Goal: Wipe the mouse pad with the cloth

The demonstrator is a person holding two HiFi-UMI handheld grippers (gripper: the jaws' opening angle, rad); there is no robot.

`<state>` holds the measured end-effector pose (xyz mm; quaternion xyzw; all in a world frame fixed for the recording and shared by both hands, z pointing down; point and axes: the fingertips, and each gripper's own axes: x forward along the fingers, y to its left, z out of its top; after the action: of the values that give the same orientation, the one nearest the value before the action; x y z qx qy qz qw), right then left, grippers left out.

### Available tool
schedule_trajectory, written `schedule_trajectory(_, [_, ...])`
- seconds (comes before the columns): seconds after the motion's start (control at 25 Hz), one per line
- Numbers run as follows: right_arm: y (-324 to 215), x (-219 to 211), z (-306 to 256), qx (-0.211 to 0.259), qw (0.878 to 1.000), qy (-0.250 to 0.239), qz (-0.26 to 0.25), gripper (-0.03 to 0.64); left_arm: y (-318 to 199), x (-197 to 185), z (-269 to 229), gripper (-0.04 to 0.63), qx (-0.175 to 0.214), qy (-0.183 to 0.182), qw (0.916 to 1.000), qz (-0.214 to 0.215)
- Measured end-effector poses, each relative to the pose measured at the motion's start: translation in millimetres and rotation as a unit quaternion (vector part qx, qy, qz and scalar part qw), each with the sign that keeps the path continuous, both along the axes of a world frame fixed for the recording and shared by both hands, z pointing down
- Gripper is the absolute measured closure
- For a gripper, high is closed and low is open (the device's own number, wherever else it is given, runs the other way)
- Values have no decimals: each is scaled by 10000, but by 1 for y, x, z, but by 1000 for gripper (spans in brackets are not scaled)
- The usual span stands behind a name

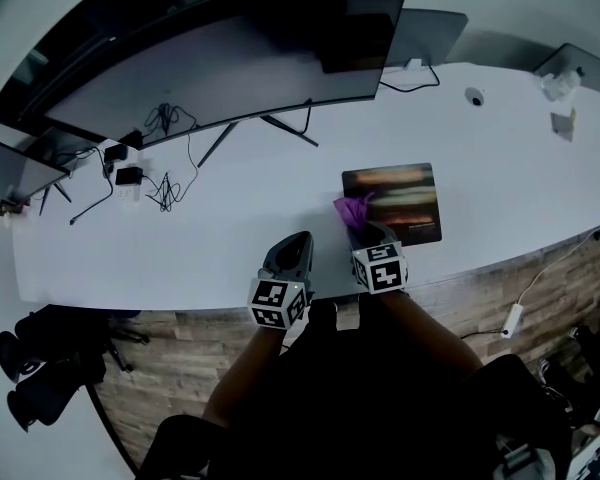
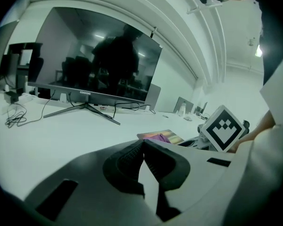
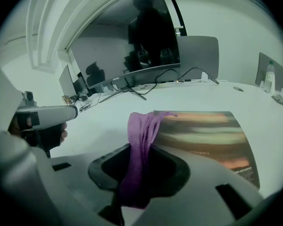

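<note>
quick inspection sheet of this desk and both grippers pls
Surface: white desk, bare in front of the monitor.
Job's things: mouse pad lies flat; purple cloth at its left edge.
Clutter: small round item behind the pad.
Grippers: right gripper shut on the cloth; left gripper shut, empty, near the desk's front edge.
Cables: tangled leads and a plug block left of the monitor stand.
Surroundings: wood-panelled desk front with a white adapter hanging on its lead.
</note>
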<state>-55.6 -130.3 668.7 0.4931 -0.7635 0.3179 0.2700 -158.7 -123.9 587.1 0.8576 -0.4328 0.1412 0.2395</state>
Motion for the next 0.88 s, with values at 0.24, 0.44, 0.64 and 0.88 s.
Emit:
schedule_trajectory(0.24, [2,20,0,-4,9999,109,103,497,0,9,6,572,-132,72,9999,5])
schedule_trajectory(0.44, [3,41,1,-17,9996,210,192,497,-2,19,11,572,-206,184,9996,8])
schedule_trajectory(0.64, [7,59,0,26,9988,460,171,497,-1,28,14,572,-211,81,9996,150])
schedule_trajectory(0.88, [10,88,0,53,9975,625,333,497,5,37,20,572,-216,-103,9993,272])
